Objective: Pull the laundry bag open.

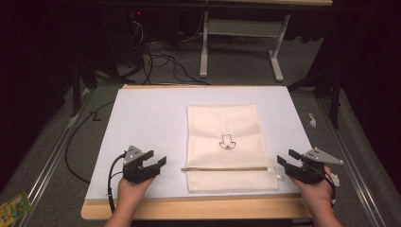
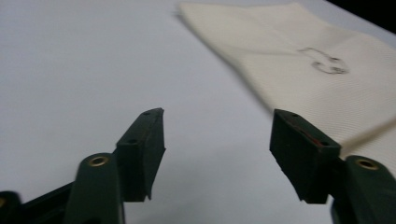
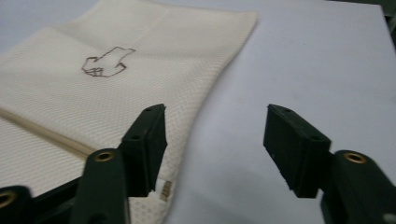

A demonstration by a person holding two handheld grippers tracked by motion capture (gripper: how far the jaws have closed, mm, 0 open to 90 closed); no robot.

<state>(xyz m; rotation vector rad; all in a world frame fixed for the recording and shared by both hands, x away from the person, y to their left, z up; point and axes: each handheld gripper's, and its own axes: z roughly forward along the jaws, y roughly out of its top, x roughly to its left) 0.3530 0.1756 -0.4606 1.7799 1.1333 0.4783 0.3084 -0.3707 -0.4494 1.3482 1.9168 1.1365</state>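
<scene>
A cream cloth pouch (image 1: 228, 146) lies flat in the middle of the white table sheet (image 1: 146, 118), with a small outlined drawing (image 1: 227, 142) on it and a zipper (image 1: 227, 169) running across near its front end. My left gripper (image 1: 155, 158) rests open on the sheet, just left of the pouch's front corner; in the left gripper view (image 2: 217, 149) the pouch (image 2: 299, 65) lies ahead to the right. My right gripper (image 1: 285, 157) stands open at the pouch's right edge near the zipper end; its own view (image 3: 215, 144) shows the pouch (image 3: 116, 88) under its left jaw.
The white sheet covers a wooden table whose front edge (image 1: 198, 208) is bare. Grey carpet, cables (image 1: 161, 59) and a white table frame (image 1: 241, 28) lie beyond the far edge. A small green packet (image 1: 10, 206) lies on the floor at lower left.
</scene>
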